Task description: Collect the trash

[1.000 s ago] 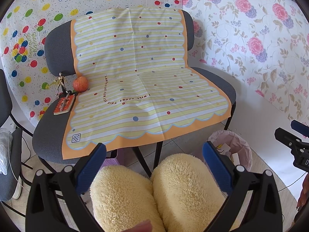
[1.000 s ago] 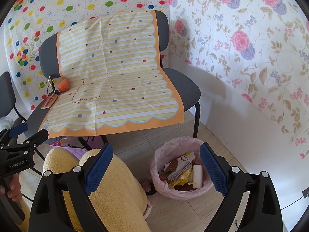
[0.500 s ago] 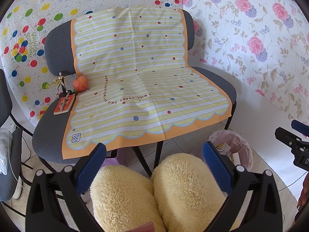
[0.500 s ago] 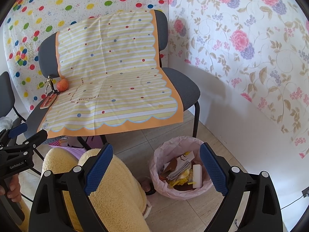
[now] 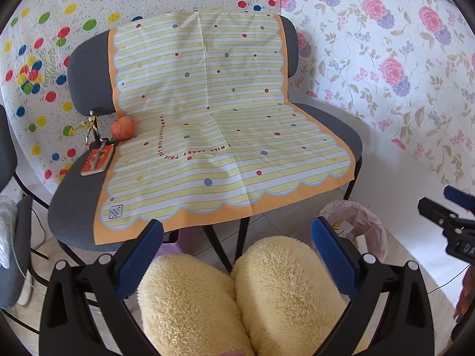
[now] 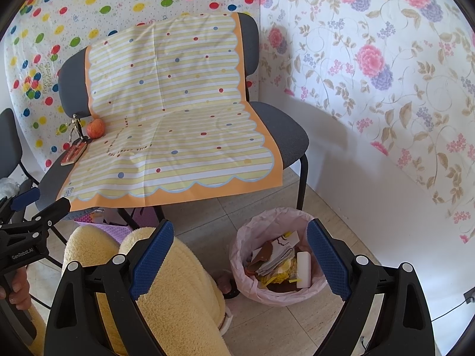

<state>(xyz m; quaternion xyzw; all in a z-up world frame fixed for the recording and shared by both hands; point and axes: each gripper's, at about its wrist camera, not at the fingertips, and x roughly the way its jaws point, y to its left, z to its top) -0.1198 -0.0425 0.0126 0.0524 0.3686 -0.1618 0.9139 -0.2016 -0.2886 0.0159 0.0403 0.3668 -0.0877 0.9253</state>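
Note:
A bin lined with a pink bag stands on the floor right of the chairs, holding paper, wrappers and a white block; its rim also shows in the left wrist view. My right gripper is open and empty, held above the bin and the person's knee. My left gripper is open and empty above the person's yellow fleece knees. The striped yellow cloth over the grey chairs carries no loose trash that I can see.
At the cloth's left edge sit a red apple, a small gold figurine and an orange flat item. A purple basket is under the chairs. Papered walls stand behind and right. Another chair is far left.
Hardly anything moved. Both grippers stay open and nearly still; the right wrist view has shifted very slightly.

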